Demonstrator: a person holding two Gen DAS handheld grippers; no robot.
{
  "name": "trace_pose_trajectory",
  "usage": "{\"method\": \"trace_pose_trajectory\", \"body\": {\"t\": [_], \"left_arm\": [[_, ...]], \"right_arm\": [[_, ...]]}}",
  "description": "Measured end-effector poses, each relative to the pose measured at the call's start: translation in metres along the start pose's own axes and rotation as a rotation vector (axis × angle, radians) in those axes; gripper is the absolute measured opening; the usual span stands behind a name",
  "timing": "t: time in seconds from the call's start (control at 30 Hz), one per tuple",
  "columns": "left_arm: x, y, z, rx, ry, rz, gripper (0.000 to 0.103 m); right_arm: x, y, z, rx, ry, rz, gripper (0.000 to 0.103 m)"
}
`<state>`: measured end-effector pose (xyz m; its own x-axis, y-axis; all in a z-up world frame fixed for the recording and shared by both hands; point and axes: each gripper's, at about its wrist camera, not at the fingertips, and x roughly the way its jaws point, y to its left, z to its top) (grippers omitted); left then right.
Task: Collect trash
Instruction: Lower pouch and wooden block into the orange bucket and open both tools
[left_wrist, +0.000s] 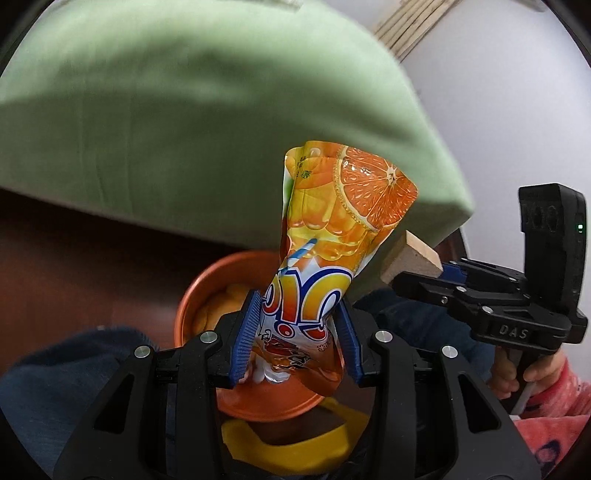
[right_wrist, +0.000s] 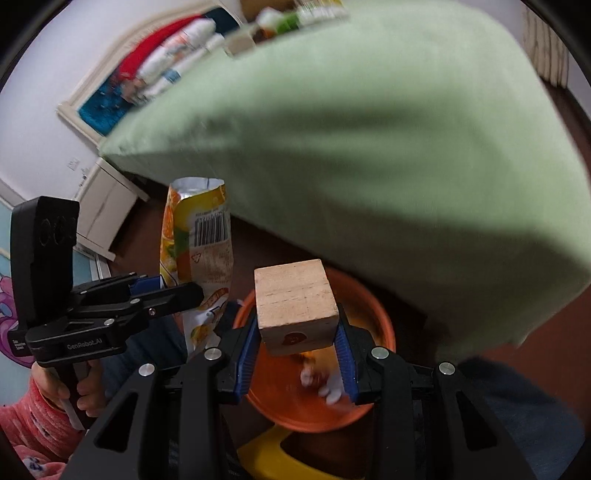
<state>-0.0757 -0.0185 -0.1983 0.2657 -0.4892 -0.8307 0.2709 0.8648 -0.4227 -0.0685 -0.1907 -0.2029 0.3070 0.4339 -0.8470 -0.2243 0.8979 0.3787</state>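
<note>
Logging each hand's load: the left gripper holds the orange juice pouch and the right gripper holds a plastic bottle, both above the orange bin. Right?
Not quite. The right gripper holds a wooden block, not a bottle; the right wrist view shows it clamped between the blue fingers. The left gripper does hold the orange juice pouch, both above the orange bin.

Setting: a room in a home, probably a bedroom. A bed covered by a pale green sheet (right_wrist: 388, 147) fills most of both views, with a white headboard (right_wrist: 107, 85) against a plain white wall and a small white cabinet (right_wrist: 107, 206) just beside it. The floor (left_wrist: 74, 266) is dark reddish-brown, and the person holding the tools wears a fluffy pink patterned sleeve (right_wrist: 33, 424), like sleepwear.
</note>
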Motion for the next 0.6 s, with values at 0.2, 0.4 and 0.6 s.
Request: {"method": "trace_pose_trajectory", "body": {"t": [0.2,0.4,0.6], "left_arm": [[0.045,0.013,-0.015,-0.038,0.117,0.038,0.040],[0.081,0.029,-0.026,-0.105,0.208,0.116,0.040],[0.102,0.035,-0.028,-0.118,0.266,0.160,0.040]], "right_arm": [[0.037,-0.016,-0.015,0.079,0.108,0.004,0.037],[0.064,-0.027,-0.024,0.129,0.192,0.004,0.038],[0.076,-0.029,-0.025,0.148,0.234,-0.003,0.038]]}}
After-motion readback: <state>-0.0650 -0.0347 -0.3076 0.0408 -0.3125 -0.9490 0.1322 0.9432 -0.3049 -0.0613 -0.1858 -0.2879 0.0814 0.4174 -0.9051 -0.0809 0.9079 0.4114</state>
